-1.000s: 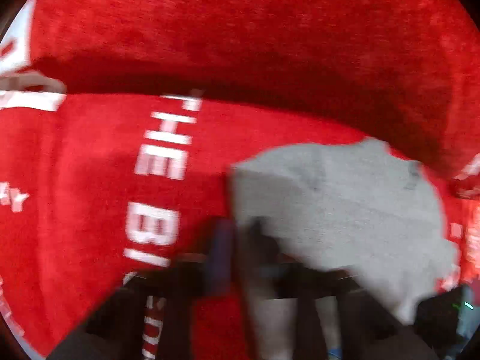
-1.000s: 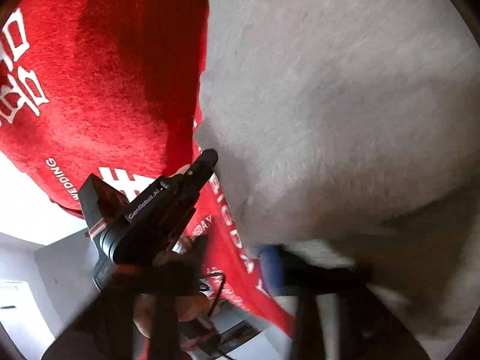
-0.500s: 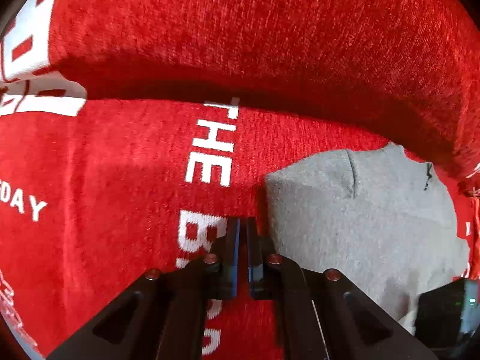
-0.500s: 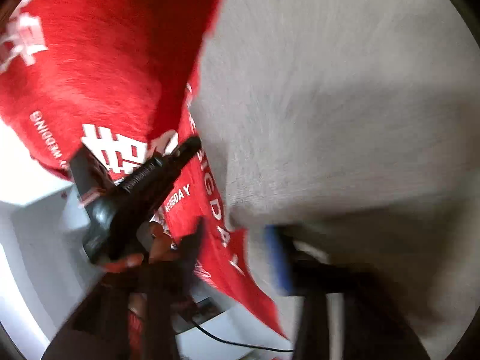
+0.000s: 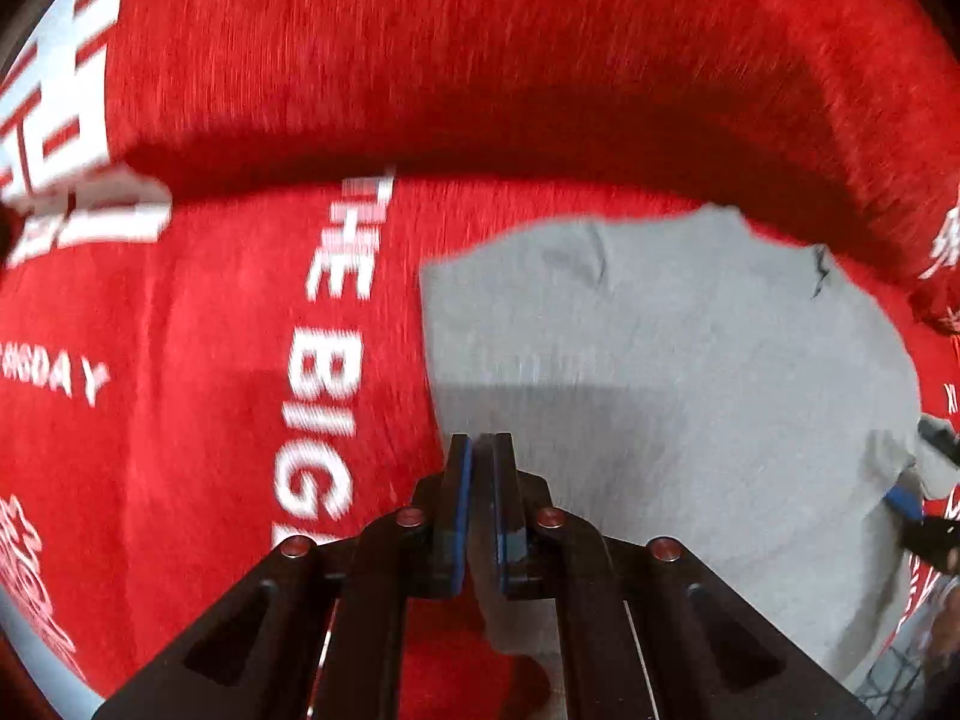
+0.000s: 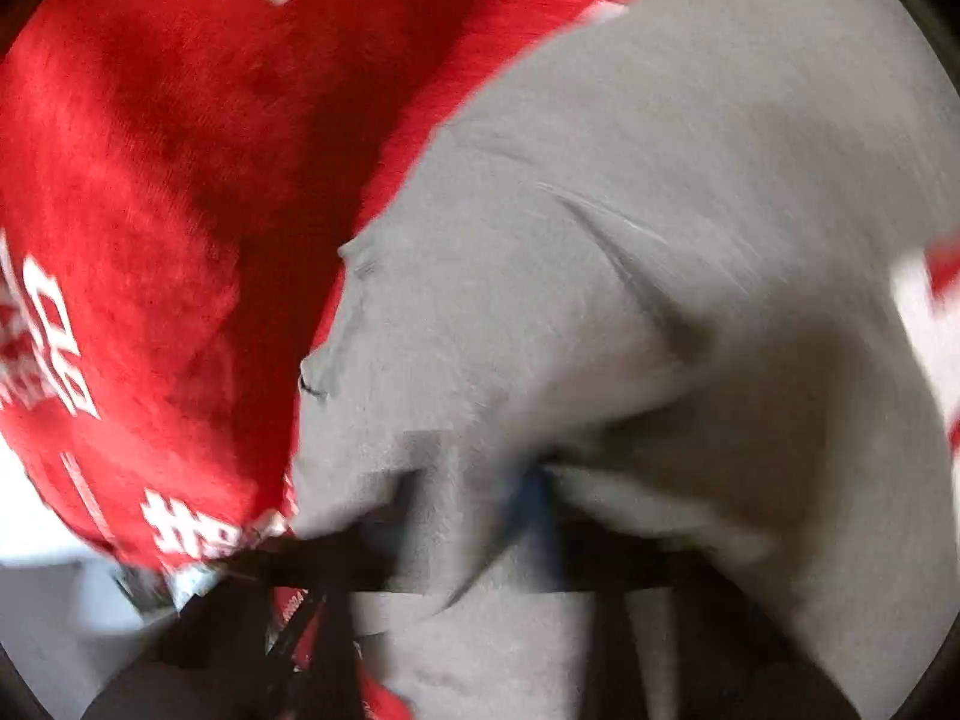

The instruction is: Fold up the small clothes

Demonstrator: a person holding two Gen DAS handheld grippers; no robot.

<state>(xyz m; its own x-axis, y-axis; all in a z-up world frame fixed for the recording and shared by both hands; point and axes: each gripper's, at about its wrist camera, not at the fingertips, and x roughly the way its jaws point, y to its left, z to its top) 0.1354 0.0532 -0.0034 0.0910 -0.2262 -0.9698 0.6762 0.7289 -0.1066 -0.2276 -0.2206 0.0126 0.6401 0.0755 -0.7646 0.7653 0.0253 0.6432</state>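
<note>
1. The garment is lying on the printed cover, toward the right of the left wrist view.
2. A raised fold of the printed cover is sitting behind the garment's far edge.
3. The lettering is running just beside the garment's left edge.
4. The left gripper is positioned over the garment's near left edge.
5. In the right wrist view, the garment is draping over the right gripper; the printed cover is lying to its left.

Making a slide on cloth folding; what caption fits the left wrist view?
Shut left tongs pinch the near edge of a grey garment spread on a red lettered blanket.
</note>
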